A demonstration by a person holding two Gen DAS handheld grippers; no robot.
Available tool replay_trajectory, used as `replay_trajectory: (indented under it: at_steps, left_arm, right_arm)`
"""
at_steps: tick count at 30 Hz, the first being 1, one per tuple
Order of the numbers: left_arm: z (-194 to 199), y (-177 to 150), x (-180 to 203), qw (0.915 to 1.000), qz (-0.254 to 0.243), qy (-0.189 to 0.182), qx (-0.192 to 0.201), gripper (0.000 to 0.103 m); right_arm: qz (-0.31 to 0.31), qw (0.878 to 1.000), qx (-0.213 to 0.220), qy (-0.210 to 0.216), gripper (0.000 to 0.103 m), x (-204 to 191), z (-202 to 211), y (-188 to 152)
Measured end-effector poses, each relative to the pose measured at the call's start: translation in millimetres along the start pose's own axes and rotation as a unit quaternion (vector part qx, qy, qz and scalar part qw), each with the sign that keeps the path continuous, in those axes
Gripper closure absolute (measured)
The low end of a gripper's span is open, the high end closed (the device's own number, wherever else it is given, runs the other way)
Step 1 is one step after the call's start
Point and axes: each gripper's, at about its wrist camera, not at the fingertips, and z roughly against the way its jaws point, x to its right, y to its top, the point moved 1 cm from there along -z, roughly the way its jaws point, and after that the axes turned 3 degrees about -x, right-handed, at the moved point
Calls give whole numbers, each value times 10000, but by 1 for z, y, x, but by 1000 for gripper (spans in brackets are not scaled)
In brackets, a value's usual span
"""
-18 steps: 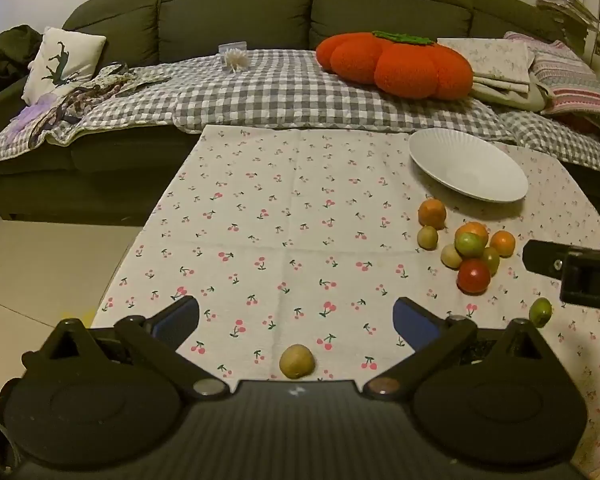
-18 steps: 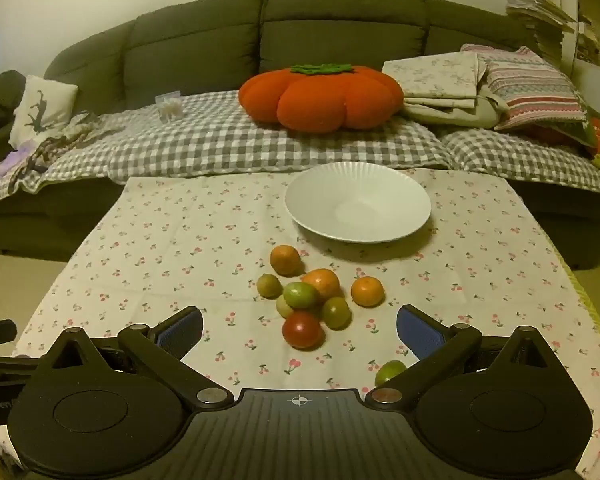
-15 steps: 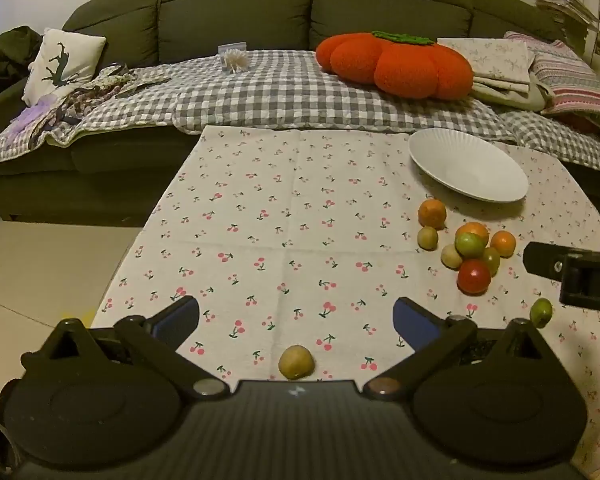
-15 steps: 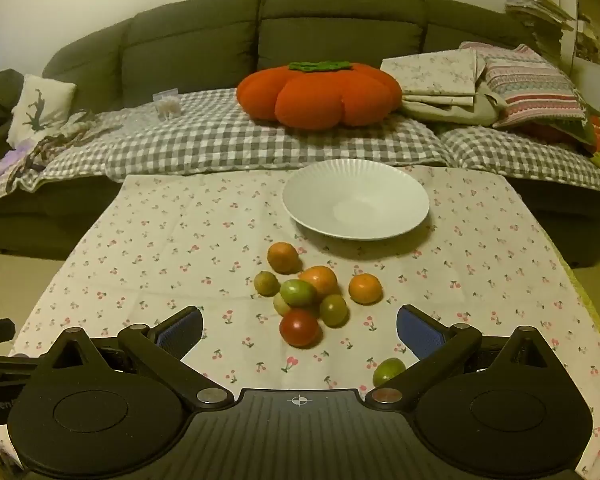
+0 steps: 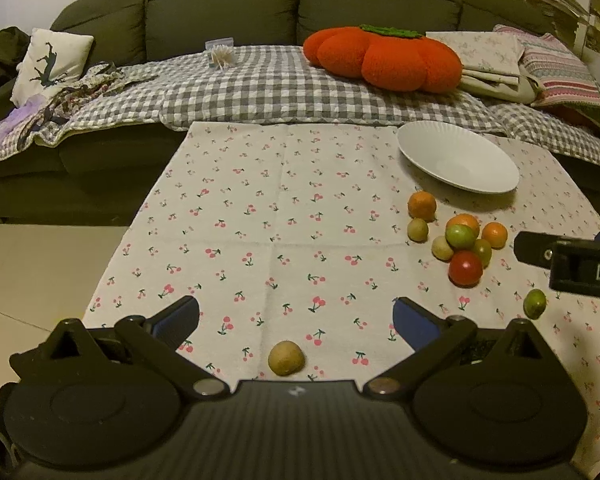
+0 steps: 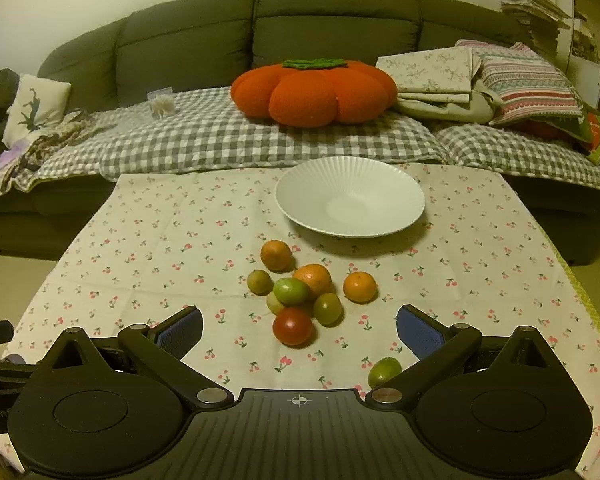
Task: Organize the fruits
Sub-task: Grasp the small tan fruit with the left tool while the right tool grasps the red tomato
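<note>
- Since the earlier frames the right wrist view has crept slightly toward the fruit, so the plate and pile sit a touch lower in it; the left wrist view has barely changed.
- Behind everything, a dark green sofa point(image 6: 332, 28) spans the 12 o'clock side, with a grey checked blanket point(image 6: 228, 140) over its seat.
- On that blanket an orange pumpkin cushion point(image 6: 314, 92) lies at 12 o'clock, with folded bedding point(image 6: 432, 80) at about 1 o'clock.
- Nearer, the tabletop wears a cherry-print cloth point(image 5: 260, 208) carrying all the fruit.
- At 12 o'clock on the cloth stands a white ribbed plate point(image 6: 350, 196), with nothing on it.
- Left tool point(image 5: 296, 316): jaws spread wide, holding nothing, above the near edge of the cloth.
- Right tool point(image 6: 300, 326): jaws likewise wide apart and empty; it shows in the left wrist view at 3 o'clock.
- Just beyond the right tool's fingers lies the fruit pile point(image 6: 308, 296), between tool and plate.
- Within it, an orange point(image 6: 314, 278) touches a green tomato point(image 6: 291, 291); a red tomato point(image 6: 293, 326) lies at the pile's 6 o'clock.
- Another orange point(image 6: 276, 255) lies at the pile's 11 o'clock, and a mandarin point(image 6: 360, 287) just apart at 3 o'clock.
- Away from the pile, a small green fruit point(image 6: 385, 372) lies at 5 o'clock, beside the right tool's right finger.
- Alone at 6 o'clock in the left wrist view, a yellowish fruit point(image 5: 286, 358) lies between the left tool's fingers, near its body.
</note>
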Motion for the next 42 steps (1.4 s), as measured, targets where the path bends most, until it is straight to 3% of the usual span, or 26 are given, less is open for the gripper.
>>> replay_trajectory:
  at_steps: [11,22,28,31,34,38,42]
  left_arm:
    - [-9,-1,-9,9989,187,-193,-387,1]
    - [-21,3,-33,9972,563,-242,-437,4]
    - [-40,-10,-34,9917,721,-511,-932,25]
    - [-49,-20,-31,9897,601,-366,-1244,37]
    - [-55,-26,-28,9897,535,-297,-1297,41]
    - [-66,-29,-24,9902,520,-398,-1236,59]
    - [-72,-32,-23,9911,430,-320,-1221,69]
  right_arm:
    - [-312,9995,31,-46,0,24,-3,1]
    - [-543,9985,24,-86,0,38,-12,-1]
    - [-724,9973,-100,-19,0,48,-30,-6]
    - [-744,9970,-171,91,0,47,-40,-11]
    - [-695,9971,-231,187,0,43,-50,-15]
    - [-576,9976,-295,257,0,41,-64,-20]
    - [-441,9976,-260,466,1,33,-74,-25]
